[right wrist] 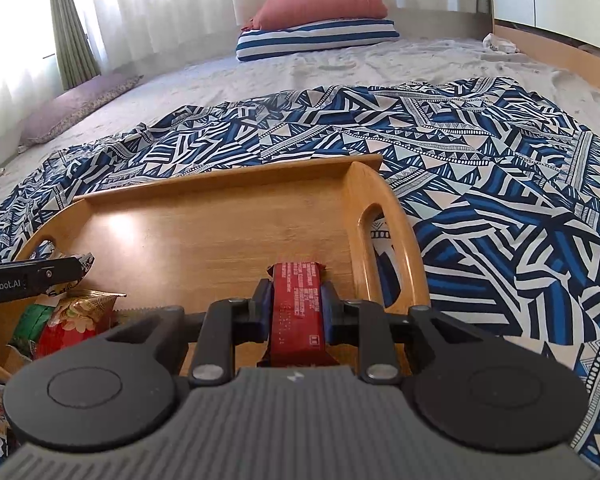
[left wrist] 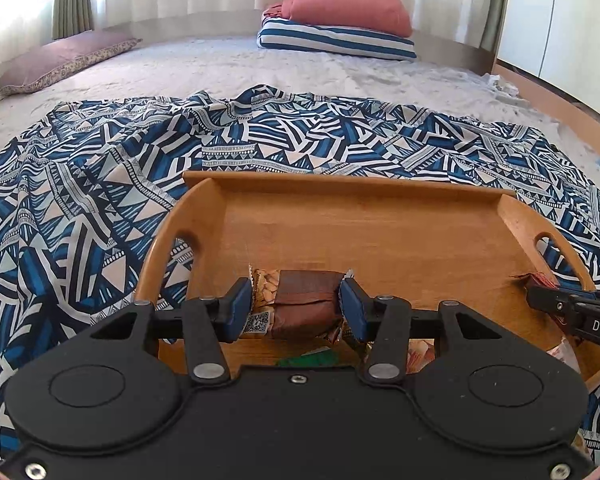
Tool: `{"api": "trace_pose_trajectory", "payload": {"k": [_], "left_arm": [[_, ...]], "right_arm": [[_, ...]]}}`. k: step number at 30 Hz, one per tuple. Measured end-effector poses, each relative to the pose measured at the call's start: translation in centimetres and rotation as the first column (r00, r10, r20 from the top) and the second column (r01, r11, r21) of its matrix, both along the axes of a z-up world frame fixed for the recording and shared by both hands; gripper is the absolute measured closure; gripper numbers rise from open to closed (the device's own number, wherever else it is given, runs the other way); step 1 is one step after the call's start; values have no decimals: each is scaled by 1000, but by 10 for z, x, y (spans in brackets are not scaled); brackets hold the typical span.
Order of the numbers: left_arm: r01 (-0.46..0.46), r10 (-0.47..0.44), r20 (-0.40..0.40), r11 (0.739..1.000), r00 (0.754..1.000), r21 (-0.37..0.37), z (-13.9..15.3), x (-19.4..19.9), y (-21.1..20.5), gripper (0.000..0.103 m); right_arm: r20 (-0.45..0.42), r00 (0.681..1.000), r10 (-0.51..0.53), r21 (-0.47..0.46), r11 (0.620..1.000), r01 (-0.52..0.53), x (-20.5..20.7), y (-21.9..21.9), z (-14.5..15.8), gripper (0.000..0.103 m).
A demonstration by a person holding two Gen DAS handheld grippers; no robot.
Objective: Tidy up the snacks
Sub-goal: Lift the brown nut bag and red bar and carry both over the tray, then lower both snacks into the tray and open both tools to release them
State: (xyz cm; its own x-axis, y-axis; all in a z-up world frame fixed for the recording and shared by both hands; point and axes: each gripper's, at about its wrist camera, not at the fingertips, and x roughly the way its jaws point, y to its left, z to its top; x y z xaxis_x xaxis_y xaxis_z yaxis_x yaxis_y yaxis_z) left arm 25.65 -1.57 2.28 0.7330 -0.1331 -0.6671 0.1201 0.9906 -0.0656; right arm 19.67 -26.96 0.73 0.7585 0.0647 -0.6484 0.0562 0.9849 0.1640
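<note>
A wooden tray point(left wrist: 364, 196) with cut-out handles lies on a blue patterned cloth on a bed; it also shows in the right wrist view point(right wrist: 228, 188). My left gripper point(left wrist: 296, 306) is shut on a brown snack bar point(left wrist: 300, 300) held crosswise over the tray's near part. My right gripper point(right wrist: 296, 306) is shut on a red snack bar point(right wrist: 296, 312) held lengthwise over the tray's right side. The right gripper shows in the left wrist view point(left wrist: 540, 294) with the red wrapper end. The left gripper shows at the left of the right wrist view point(right wrist: 74, 270).
Several snack packets point(right wrist: 72, 320), red, gold and green, lie in the tray's near left corner. The patterned cloth point(left wrist: 100, 184) surrounds the tray. Pillows point(left wrist: 340, 24) sit at the bed's far end, another pillow point(left wrist: 60, 60) at the left. A wooden bed edge point(right wrist: 552, 48) runs along the right.
</note>
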Motion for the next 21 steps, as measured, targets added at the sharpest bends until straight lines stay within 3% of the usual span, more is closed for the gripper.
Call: {"api": "trace_pose_trajectory", "payload": {"k": [13,19,21], "left_arm": [[-8,8,-8,1000,1000,-3,-6,0,1,55],[-10,10,-3,1000,1000,2,-4,-3,1,46],[-8,8,5,1000,1000,10,-3,-5,1,43]], "right_arm": [[10,1000,6,-24,1000,-6,-1,6,-3,74],[20,1000,-2,-32,999,2,-3,9,-2,53],[29,1000,1,-36,999,0,-4,10,-1,53]]}}
